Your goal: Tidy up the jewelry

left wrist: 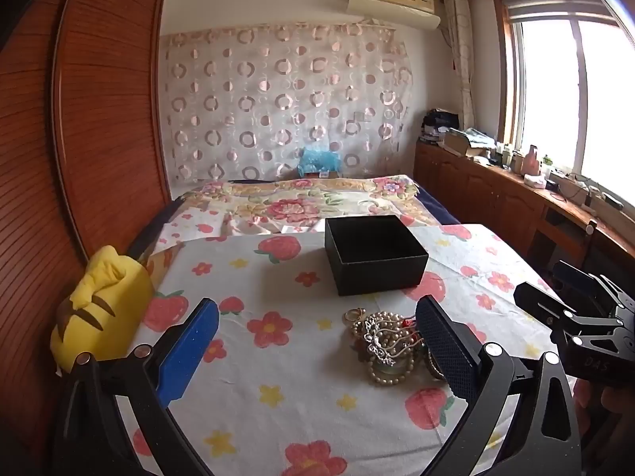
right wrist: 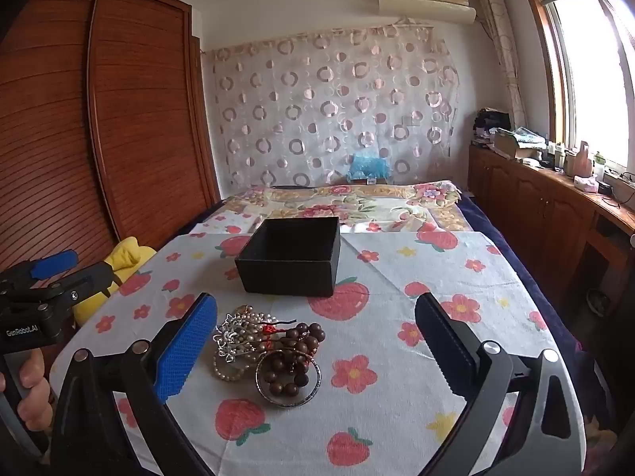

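Note:
A pile of jewelry (right wrist: 262,347) lies on the strawberry-print cloth (right wrist: 397,357): a pearl string, a silver ornament, brown wooden beads (right wrist: 297,347) and a silver bangle (right wrist: 287,380). The pile also shows in the left wrist view (left wrist: 387,345). An open, empty black box (left wrist: 375,258) stands behind it, also seen in the right wrist view (right wrist: 291,256). My left gripper (left wrist: 317,351) is open, its right finger beside the pile. My right gripper (right wrist: 315,351) is open, its left finger beside the pile. Both hover above the cloth, empty.
A yellow plush toy (left wrist: 99,309) lies at the cloth's left edge. A bed with a floral cover (left wrist: 301,202) lies behind the table. A wooden wardrobe (left wrist: 79,119) stands left. A cluttered low cabinet (left wrist: 516,182) runs under the window at right.

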{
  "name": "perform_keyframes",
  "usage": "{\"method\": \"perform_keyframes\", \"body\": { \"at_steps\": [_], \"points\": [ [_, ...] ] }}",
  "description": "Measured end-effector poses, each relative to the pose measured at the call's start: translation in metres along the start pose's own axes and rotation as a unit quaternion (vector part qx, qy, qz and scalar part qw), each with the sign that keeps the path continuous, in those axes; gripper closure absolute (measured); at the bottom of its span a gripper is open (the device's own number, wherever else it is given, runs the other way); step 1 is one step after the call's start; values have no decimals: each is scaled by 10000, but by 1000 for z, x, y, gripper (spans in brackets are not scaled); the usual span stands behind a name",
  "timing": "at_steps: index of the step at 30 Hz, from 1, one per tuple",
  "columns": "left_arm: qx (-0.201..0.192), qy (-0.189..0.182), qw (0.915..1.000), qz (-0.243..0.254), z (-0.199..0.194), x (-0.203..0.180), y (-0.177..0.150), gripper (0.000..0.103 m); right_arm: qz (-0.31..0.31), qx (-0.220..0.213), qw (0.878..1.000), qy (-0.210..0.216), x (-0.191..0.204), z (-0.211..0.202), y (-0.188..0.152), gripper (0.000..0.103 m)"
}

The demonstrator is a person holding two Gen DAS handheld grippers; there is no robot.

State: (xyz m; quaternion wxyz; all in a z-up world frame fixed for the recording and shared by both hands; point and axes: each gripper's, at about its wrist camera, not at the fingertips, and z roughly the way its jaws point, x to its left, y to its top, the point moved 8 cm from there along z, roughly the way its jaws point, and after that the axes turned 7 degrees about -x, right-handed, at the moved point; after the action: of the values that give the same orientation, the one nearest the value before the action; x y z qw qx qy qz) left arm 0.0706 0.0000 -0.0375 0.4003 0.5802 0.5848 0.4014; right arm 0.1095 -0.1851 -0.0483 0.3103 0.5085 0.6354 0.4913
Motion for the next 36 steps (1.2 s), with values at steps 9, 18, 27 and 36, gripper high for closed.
{"method": "perform_keyframes", "body": {
  "at_steps": [9, 18, 27, 36],
  "points": [
    [-28, -12, 10000, -45, -3, 3, 2, 7, 17, 24, 10000, 5, 0, 0, 0, 2],
    [-8, 8, 10000, 8, 0, 0, 0, 7, 22, 24, 10000, 7, 0, 0, 0, 2],
    [-22, 8, 10000, 8, 0, 0, 0, 6, 18, 33, 10000, -8, 0, 0, -1, 3],
    [-34, 5, 10000, 8, 0, 0, 1, 6, 33, 36, 10000, 0, -1, 0, -1, 2]
  ]
}}
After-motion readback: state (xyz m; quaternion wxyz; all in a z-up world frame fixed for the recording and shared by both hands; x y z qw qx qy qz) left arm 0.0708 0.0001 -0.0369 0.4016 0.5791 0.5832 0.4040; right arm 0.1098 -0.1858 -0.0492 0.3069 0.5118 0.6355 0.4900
